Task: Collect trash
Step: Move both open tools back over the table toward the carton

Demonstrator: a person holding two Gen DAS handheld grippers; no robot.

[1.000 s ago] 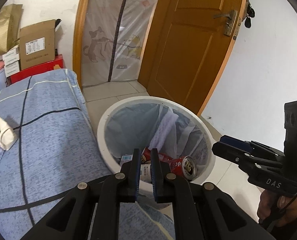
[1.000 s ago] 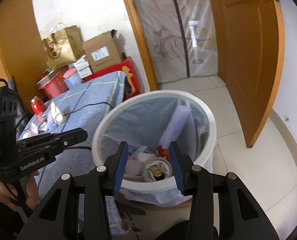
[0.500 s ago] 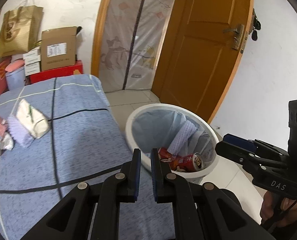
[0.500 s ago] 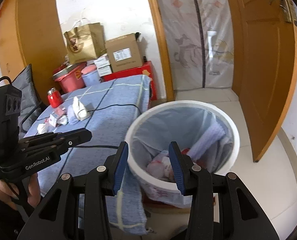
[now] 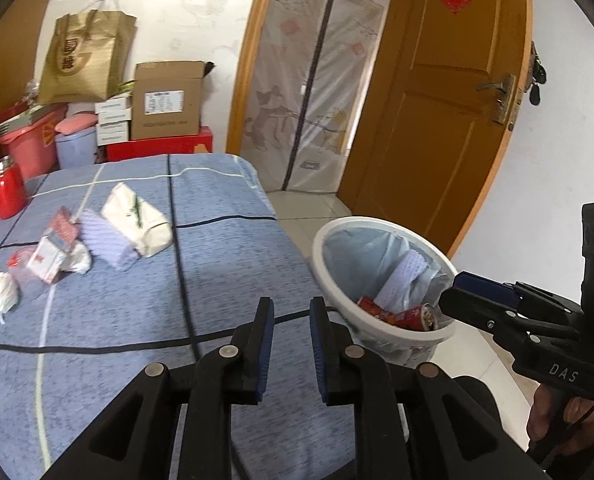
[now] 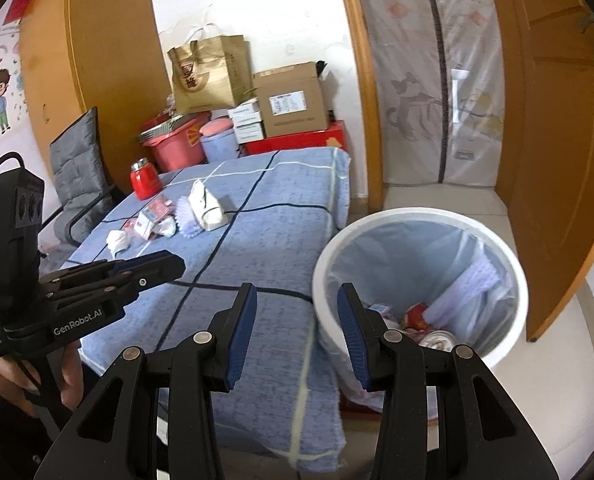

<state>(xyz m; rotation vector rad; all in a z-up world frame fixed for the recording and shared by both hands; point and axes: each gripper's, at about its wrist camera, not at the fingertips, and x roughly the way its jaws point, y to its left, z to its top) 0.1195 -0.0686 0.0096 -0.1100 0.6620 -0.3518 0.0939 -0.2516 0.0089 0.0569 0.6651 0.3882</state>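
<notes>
Fingers (image 5: 265,344) of both grippers spread, holding nothing; trash pile (image 5: 77,240) lies well ahead on table (image 5: 225,256).

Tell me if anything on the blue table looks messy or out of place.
Yes: a loose clutter of crumpled tissue, small cartons and a cream pouch lies scattered on the table, not in the lined trash bin beside it.

The trash bin's (image 6: 419,216) contents are partly hidden behind its rim.
</notes>
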